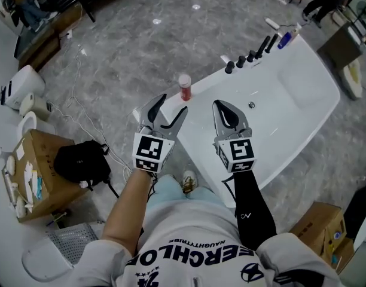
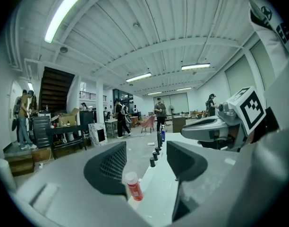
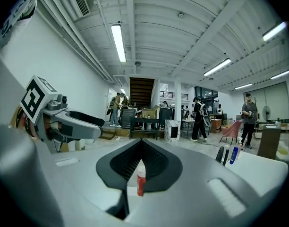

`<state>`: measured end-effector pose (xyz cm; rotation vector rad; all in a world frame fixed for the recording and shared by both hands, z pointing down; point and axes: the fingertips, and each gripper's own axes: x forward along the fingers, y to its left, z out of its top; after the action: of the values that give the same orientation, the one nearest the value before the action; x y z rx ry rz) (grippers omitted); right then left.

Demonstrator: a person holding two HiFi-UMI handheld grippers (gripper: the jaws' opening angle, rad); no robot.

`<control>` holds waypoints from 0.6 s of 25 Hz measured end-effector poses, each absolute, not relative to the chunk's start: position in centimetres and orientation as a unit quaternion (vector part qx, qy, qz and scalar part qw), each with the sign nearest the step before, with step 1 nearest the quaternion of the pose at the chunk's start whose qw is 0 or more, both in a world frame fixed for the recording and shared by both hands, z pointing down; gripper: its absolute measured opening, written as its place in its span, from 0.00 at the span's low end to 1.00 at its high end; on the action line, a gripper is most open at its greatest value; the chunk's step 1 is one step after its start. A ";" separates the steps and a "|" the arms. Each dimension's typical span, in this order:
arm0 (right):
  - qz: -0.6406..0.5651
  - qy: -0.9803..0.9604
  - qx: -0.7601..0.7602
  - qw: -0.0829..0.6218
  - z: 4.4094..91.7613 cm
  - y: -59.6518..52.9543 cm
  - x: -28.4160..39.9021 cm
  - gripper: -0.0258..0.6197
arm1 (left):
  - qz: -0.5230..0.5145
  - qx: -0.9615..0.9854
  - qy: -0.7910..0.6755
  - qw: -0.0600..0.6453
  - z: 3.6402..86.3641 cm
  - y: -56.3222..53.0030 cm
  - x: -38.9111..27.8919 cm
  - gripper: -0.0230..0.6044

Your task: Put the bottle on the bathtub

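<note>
Head view: the bottle [image 1: 185, 87], red with a white cap, stands upright on the near corner of the bathtub [image 1: 308, 70], on the flat rim, its long axis vertical. A row of dark taps [image 1: 250, 55] runs along the same rim toward 1 o'clock. My left gripper [image 1: 174, 103] hangs just short of that corner, jaws spread wide with nothing between them; the bottle lies at 1 o'clock from its tips, near but apart. My right gripper [image 1: 223, 109] hangs over the tub's near edge, jaws drawn together and holding nothing; from it the bottle lies at 10 o'clock, farther off. The left is the nearer one. Left gripper view: I look along the open jaws at the rim. The bottle [image 2: 133, 187] shows low in the gap, at 7 o'clock from its middle and by the left jaw's inner edge, beyond the pads and not touched. The right gripper [image 2: 206, 129] floats at 2 o'clock, and a blue spray bottle [image 2: 162, 134] stands at the far end of the taps. Right gripper view: the pads meet in a point, and through the slot under them the bottle [image 3: 140, 178] shows at 6 o'clock, well out ahead. The left gripper [image 3: 83, 124] shows at 10 o'clock. Judgement: the bottle looks placed and free-standing, so the task reads as done. If it needs correcting, the left would go in on the 1 o'clock line and close across the upright body.
</note>
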<state>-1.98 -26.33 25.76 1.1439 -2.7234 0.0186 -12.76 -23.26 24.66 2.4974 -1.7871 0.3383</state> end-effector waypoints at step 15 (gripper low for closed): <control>-0.045 -0.918 0.391 0.053 18.5 -26.9 -3.5 0.09 | 0.105 0.791 -0.602 -0.021 19.5 -22.8 -14.9 0.51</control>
<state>-3.47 -26.90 18.46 1.1886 -2.7892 -0.1356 -14.87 -22.84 19.54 2.5188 -1.9163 0.3351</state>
